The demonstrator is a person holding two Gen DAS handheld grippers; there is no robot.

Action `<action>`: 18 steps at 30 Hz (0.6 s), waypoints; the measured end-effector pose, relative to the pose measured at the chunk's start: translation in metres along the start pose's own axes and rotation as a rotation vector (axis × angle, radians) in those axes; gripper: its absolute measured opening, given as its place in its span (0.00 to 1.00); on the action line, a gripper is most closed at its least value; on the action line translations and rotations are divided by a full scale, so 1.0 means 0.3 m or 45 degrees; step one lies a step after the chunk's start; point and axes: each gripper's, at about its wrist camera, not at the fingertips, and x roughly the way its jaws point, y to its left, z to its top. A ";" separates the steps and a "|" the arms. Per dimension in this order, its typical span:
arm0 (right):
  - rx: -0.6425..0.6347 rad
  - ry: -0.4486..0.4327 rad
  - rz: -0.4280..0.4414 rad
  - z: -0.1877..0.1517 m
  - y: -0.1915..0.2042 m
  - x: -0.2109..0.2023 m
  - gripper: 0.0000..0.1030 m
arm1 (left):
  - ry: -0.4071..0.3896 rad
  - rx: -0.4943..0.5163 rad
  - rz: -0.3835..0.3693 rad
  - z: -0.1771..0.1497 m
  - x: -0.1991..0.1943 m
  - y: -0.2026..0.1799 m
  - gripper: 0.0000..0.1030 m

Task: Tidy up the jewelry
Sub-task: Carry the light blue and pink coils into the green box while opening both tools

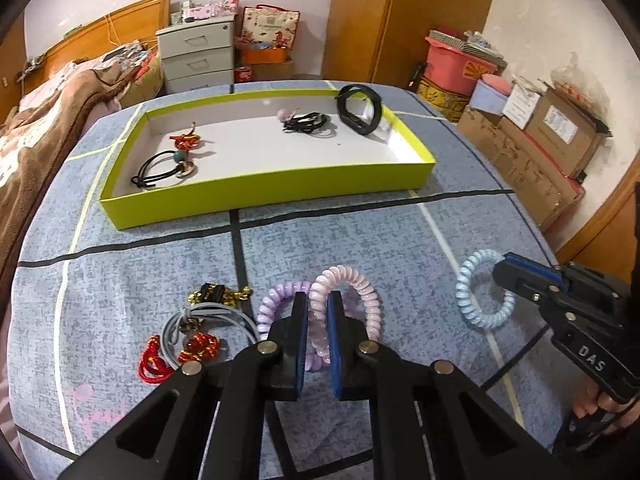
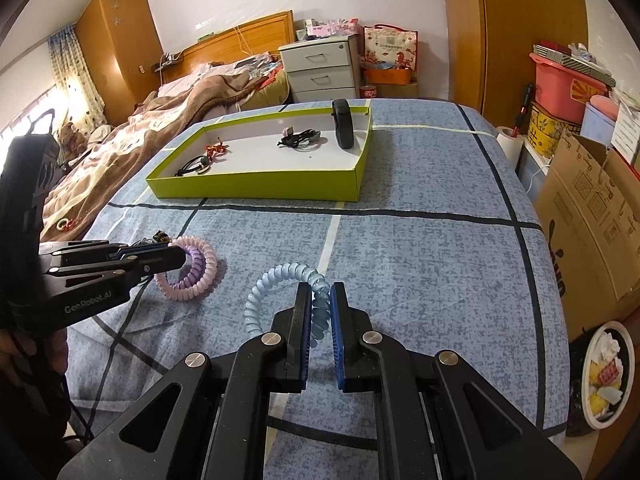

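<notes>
My left tongs (image 1: 318, 300) are clamped on the pink coil hair tie (image 1: 362, 292), pads pinching its ring down near the blue bedspread (image 1: 360, 232). My right tongs (image 2: 320, 292) are clamped on the light blue coil tie (image 2: 276, 276), also low over the spread.

Green shallow box (image 1: 256, 196) sits farther back on the bed, open. In it: a black band (image 1: 362, 110) propped upright by the right wall, a black tangle of ties with a pink bead (image 1: 306, 122) mid-back, a red knot charm (image 1: 188, 142) and a black elastic with a teal bead (image 1: 168, 170) at the left end.

Loose on the spread: a purple coil tie (image 1: 274, 306) touching the pink one, a gold chain clip (image 1: 218, 294), a grey elastic (image 1: 208, 318), red knot cords (image 1: 176, 354) just left of my left tongs. Nothing lies between the tongs and the box.

Around: brown blanket (image 2: 160, 120), grey drawer unit (image 2: 320, 68), cardboard cartons (image 2: 592, 208), pink bin (image 2: 560, 84).

Writing: "DAS" on the right tongs' body in the left view, "GenRobot.AI" on the left tongs' body in the right view.
</notes>
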 end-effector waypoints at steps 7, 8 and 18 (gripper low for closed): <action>0.015 -0.009 -0.001 0.001 -0.005 -0.007 0.09 | -0.031 -0.022 -0.037 0.004 -0.028 0.012 0.10; 0.015 -0.012 -0.002 0.001 -0.004 -0.008 0.09 | -0.035 -0.025 -0.053 0.006 -0.035 0.016 0.10; 0.031 -0.039 0.013 0.060 0.013 -0.013 0.09 | -0.103 -0.069 -0.071 0.076 -0.088 0.078 0.10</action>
